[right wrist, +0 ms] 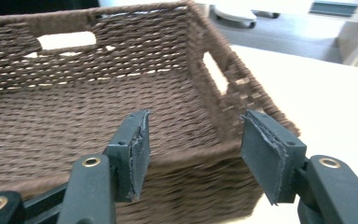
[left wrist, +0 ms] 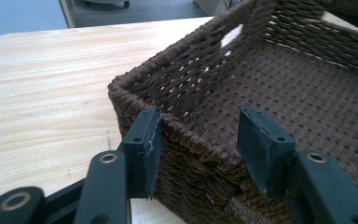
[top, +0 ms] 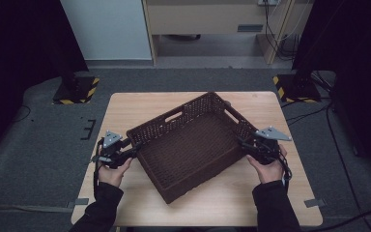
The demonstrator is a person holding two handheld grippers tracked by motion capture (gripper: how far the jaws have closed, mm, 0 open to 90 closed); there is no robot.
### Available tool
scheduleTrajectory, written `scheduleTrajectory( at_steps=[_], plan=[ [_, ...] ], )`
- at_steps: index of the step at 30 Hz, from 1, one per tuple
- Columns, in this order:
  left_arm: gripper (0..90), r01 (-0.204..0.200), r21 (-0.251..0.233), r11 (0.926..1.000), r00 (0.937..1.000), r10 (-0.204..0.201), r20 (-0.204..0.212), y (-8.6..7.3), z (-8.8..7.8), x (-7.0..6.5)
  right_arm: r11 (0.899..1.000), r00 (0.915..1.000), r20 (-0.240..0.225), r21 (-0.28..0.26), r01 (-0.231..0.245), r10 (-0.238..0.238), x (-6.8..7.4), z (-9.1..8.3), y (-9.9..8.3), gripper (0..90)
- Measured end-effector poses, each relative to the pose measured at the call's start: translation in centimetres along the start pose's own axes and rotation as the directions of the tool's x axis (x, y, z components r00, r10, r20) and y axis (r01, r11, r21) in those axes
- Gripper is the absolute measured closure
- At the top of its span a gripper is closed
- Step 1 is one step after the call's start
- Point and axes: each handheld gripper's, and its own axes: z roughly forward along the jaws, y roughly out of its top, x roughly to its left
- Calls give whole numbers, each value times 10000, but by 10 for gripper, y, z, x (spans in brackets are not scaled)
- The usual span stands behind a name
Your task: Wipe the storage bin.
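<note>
At the basket's two near corners, the grippers stand with their jaws spread across its woven rim. Seen in the left gripper view, the left gripper (left wrist: 198,144) has its outer pad (left wrist: 142,149) against the outside of the wall, while the inner pad (left wrist: 261,147) hangs clear over the basket floor, so the rim is between the jaws but not clamped: released. Seen in the right gripper view, the right gripper (right wrist: 196,154) straddles the wall near the opposite corner, with a gap showing between the weave and each pad; it too grasps nothing. Placed this way, one hand at either end, the pair looks set for a balanced two-handed hold on a wide, light thing, though whether a grip is coming or has been let go I cannot tell. From the high view the left gripper (top: 125,152) and right gripper (top: 251,145) flank the brown basket (top: 188,145), which sits turned at an angle on the middle of the wooden table (top: 140,104), empty, its handle slots on the far walls. Beyond lies grey floor.
</note>
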Motion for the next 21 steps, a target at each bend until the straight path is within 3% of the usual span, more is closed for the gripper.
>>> scheduleTrajectory(
  at_steps=[6, 12, 14, 17, 21],
  plan=[
    [484, 99, -41, 9999, 9999, -100, -59, 2, 4, 5, 9999, 9998, 192, -109, -25, 27, -8, 0, -2, 434],
    [449, 7, 104, 9999, 9997, -10, 229, -1, -5, -7, 9966, 9952, 534, 86, 814, -817, 1, 2, -5, 440],
    [440, -135, 85, 9999, 9993, 132, 343, -3, -6, -11, 9965, 9954, 454, 98, 835, -838, 3, 1, -6, 431],
    [436, -369, 194, 9991, 9992, 366, 149, -3, -4, -16, 9969, 9958, 461, 118, 783, -788, 3, -1, -6, 431],
    [438, -254, 210, 9995, 9996, 251, 136, -3, 1, -10, 9990, 9990, 130, 102, 435, -437, -1, -3, -2, 442]
  ],
)
